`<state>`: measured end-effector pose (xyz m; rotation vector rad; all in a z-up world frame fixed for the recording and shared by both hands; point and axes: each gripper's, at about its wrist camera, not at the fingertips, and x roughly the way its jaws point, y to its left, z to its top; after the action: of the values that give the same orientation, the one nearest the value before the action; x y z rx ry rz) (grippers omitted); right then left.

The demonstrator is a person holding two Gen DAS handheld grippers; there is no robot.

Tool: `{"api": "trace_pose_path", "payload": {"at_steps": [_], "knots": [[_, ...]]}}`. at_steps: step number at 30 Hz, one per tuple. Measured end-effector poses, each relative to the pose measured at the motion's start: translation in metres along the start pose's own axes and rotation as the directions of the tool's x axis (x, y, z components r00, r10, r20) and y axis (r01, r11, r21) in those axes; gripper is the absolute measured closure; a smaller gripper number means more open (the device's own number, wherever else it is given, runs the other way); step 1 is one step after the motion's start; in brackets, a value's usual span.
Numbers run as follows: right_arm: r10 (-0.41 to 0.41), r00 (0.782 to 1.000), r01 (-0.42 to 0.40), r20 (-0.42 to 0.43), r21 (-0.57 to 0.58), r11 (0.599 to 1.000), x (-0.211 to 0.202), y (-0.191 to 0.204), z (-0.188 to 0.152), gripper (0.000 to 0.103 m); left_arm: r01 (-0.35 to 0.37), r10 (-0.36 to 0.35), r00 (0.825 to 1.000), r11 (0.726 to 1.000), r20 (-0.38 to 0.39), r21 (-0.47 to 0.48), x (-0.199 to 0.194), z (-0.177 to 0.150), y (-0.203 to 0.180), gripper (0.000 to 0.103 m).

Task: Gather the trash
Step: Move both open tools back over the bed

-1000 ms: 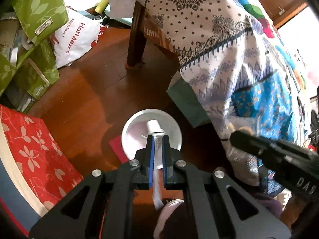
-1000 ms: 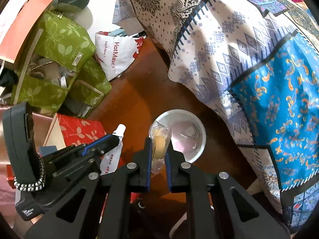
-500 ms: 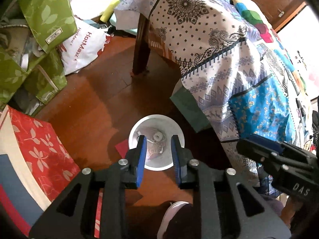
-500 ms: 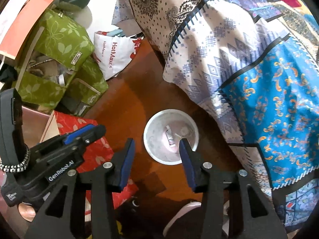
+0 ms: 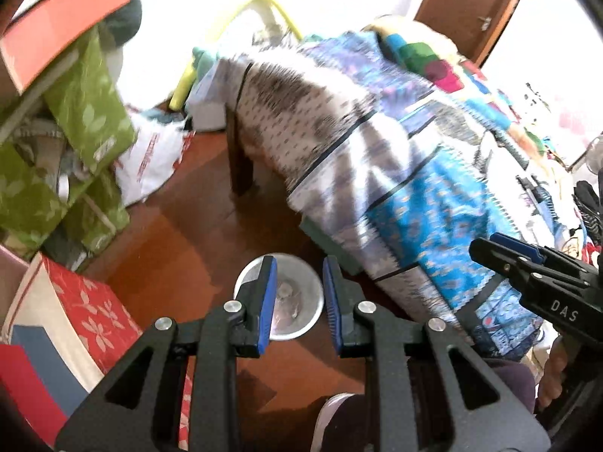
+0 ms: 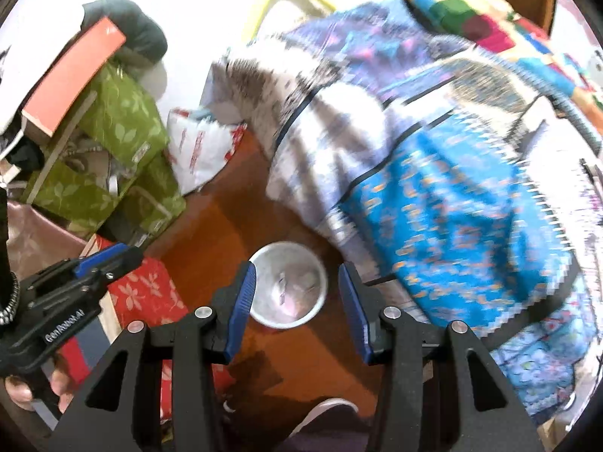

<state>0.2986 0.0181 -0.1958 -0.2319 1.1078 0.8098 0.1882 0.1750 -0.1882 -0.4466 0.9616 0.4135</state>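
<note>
Both units are empty: my left hand-held gripper (image 5: 297, 286) has its blue pads moderately apart with nothing between them, and my right hand-held gripper (image 6: 297, 293) is spread wider, likewise holding nothing. Each frames the trash bin (image 6: 288, 295), a round pale container standing on the wooden floor (image 5: 181, 241) at 12 o'clock from either set of fingers, well below them, with small pale scraps lying inside. The patterned bedspread (image 6: 452, 196) hangs just beside the bin at 2 o'clock. By my judgement this deposit is done and the step in hand is to seek more trash: I should lift both units clear of the bin, keep the jaws apart, and scan the floor and the clutter at 10 o'clock slowly, since both views are blurred. The left view alone shows the door (image 5: 475, 3) at 1 o'clock and the bed leg (image 5: 241, 165). The right view alone shows the bin unobstructed.
</note>
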Motion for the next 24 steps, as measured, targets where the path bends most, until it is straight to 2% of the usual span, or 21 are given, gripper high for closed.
{"api": "trace_pose_path", "payload": {"at_steps": [6, 11, 16, 24], "knots": [[-0.093, 0.985, 0.091, 0.146, 0.021, 0.996, -0.053, -0.033, -0.008, 0.061, 0.027, -0.035, 0.995, 0.996, 0.099, 0.08, -0.031, 0.015, -0.056, 0.08], [-0.132, 0.964, 0.118, 0.229, 0.073, 0.99, -0.095, -0.066, -0.017, 0.061, 0.069, -0.093, 0.985, 0.985, 0.148, 0.157, -0.045, 0.024, -0.113, 0.08], [-0.197, 0.933, 0.169, 0.302, 0.117, 0.979, -0.134, -0.101, -0.031, 0.061, 0.108, -0.147, 0.978, 0.965, 0.149, 0.24, -0.043, 0.033, -0.172, 0.079], [-0.273, 0.902, 0.207, 0.335, 0.22, 0.953, -0.169, -0.164, -0.055, 0.061, 0.16, -0.21, 0.972, 0.916, 0.102, 0.369, -0.025, 0.039, -0.259, 0.078]]}}
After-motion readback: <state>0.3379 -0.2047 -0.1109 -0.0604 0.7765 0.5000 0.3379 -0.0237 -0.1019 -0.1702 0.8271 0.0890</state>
